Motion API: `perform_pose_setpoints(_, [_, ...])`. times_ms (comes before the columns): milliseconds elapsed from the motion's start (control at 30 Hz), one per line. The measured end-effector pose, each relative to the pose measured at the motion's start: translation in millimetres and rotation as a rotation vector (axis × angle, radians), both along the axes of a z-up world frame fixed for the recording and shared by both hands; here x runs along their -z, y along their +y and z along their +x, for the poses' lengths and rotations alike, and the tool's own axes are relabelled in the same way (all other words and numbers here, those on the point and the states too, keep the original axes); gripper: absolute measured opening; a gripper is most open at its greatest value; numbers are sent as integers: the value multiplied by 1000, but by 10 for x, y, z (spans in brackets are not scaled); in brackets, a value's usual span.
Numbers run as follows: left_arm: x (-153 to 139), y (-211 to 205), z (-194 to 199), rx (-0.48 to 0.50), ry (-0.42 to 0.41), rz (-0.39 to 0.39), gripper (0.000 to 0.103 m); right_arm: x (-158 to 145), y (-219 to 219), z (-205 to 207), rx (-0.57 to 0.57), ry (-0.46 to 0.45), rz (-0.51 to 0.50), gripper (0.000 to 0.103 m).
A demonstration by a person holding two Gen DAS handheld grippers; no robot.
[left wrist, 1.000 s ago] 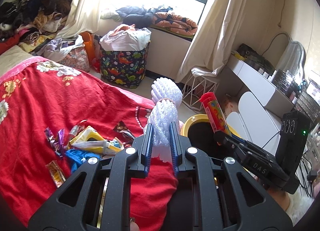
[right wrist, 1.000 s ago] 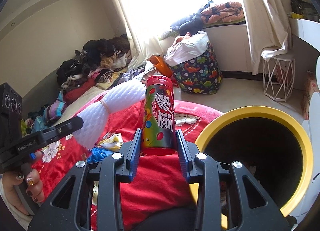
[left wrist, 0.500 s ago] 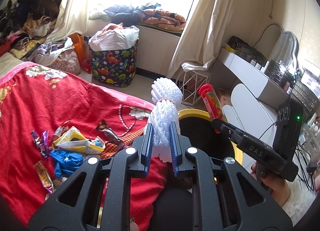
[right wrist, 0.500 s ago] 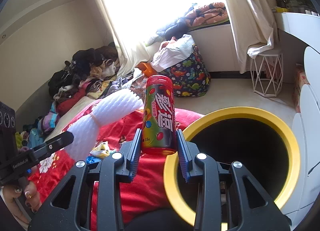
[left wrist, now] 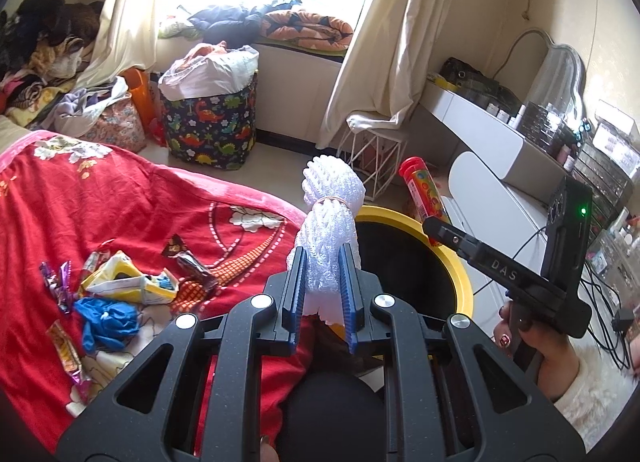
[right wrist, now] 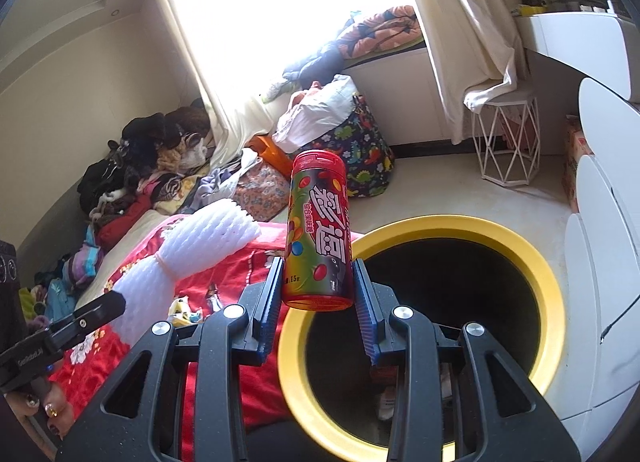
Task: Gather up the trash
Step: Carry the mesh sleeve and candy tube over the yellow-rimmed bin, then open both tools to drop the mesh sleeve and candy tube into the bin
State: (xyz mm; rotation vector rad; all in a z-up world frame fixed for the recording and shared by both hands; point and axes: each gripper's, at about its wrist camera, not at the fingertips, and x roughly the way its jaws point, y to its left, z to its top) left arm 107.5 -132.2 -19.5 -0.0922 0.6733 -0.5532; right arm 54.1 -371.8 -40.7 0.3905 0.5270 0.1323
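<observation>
My left gripper (left wrist: 322, 294) is shut on a white foam net sleeve (left wrist: 330, 222) tied with a rubber band; it stands upright over the bed's edge, beside the yellow-rimmed bin (left wrist: 452, 262). The right gripper (right wrist: 318, 302) is shut on a red candy tube (right wrist: 318, 230), held upright above the near rim of that bin (right wrist: 536, 262), whose inside is dark. The tube (left wrist: 424, 194) and the right gripper (left wrist: 436, 226) also show in the left wrist view, over the bin's far side. The foam sleeve (right wrist: 192, 250) appears at the left of the right wrist view.
Several wrappers, a yellow packet (left wrist: 128, 282) and a blue glove (left wrist: 106, 318) lie on the red bedspread (left wrist: 100, 202). A dinosaur-print hamper (left wrist: 212, 126), a white wire stool (left wrist: 376, 158) and a white dresser (left wrist: 480, 130) stand around the floor beyond.
Both grippers have swung right with their loads, away from the bed and toward the bin. The bin's opening now sits under the tube and fills more of both views.
</observation>
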Motion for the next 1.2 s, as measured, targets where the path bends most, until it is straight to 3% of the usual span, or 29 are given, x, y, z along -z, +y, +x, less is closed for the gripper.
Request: perform_pose_setpoints(1200, [463,-696,40,98,92,75,11,411,-535,51,119,139,17,32])
